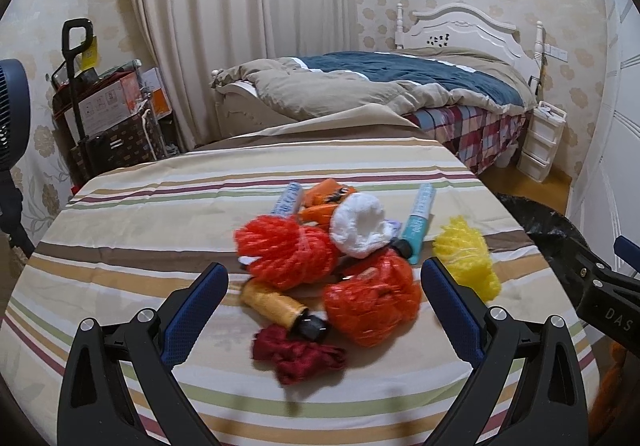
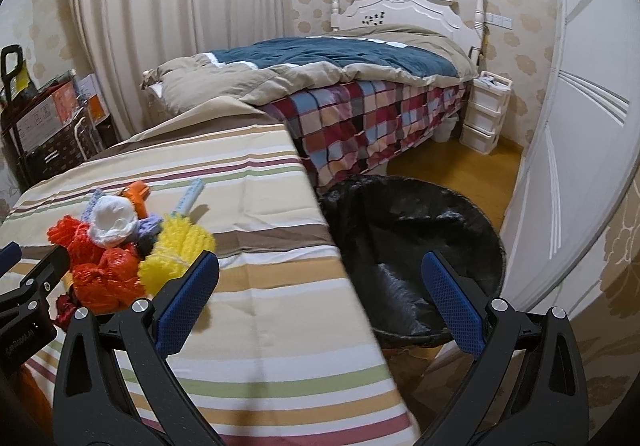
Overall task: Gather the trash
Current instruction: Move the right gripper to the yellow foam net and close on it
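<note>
A pile of trash lies on the striped table point(image 1: 120, 214): two orange-red mesh wads point(image 1: 286, 252) point(image 1: 372, 302), a white wad point(image 1: 360, 224), a yellow mesh wad point(image 1: 466, 258), a dark red wad point(image 1: 298, 352), a yellow-brown tube point(image 1: 276, 304), teal tubes point(image 1: 418, 222) and orange wrappers point(image 1: 324, 198). My left gripper point(image 1: 324, 286) is open and empty, just before the pile. My right gripper point(image 2: 320, 278) is open and empty over the table's right edge, the yellow wad point(image 2: 176, 250) by its left finger. A bin lined with a black bag point(image 2: 416, 242) stands right of the table.
A bed point(image 2: 360, 86) with a checked blanket stands behind the table. White drawers point(image 2: 484, 114) are beside it. A trolley with boxes point(image 1: 108, 106) and a blue fan point(image 1: 12, 114) are at the left. A white door point(image 2: 580, 126) is at the right.
</note>
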Motion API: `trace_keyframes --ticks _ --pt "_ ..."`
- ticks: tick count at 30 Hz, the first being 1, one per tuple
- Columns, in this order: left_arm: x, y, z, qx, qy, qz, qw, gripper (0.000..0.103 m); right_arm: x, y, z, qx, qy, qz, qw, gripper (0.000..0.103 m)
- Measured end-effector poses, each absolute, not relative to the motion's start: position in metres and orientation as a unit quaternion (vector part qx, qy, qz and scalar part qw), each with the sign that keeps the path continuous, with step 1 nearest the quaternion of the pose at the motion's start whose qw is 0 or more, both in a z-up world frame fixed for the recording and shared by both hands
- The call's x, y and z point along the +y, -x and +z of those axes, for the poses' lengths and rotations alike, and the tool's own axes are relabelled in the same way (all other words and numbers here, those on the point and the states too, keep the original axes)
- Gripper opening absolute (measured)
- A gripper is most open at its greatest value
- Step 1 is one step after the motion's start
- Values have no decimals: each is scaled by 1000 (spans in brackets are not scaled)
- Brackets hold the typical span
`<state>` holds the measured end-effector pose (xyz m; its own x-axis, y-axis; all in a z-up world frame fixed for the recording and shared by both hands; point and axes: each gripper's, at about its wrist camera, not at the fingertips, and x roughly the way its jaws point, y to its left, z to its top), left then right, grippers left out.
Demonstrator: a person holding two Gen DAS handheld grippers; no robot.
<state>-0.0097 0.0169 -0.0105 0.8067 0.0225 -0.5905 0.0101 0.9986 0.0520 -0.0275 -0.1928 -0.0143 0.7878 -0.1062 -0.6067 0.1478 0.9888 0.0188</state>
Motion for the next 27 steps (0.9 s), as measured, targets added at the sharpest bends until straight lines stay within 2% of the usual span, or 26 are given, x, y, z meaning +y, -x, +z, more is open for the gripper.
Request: trace_keyframes --ticks 7,8,11,14,17,22,26,27 --pt "50 11 -7 319 -17 26 947 92 -151 18 -8 323 -15 -21 946 98" --pt "55 12 -8 321 -15 31 946 91 -145 17 -8 324 -11 -14 946 96" --pt "70 11 -11 332 -12 45 942 88 -126 11 -8 331 2 8 944 82" --pt "83 10 -15 342 -5 54 938 85 -114 5 -10 340 9 21 940 82" --pt "94 8 -17 348 1 59 936 84 -105 -2 -14 347 20 23 937 76" --pt "103 7 -19 354 11 60 933 84 -101 -12 -24 369 16 23 929 75" --pt "104 5 -23 361 17 57 931 84 -101 -18 -35 390 14 31 920 66" --pt "104 5 -23 362 19 56 931 84 -101 -19 -37 396 11 34 918 62"
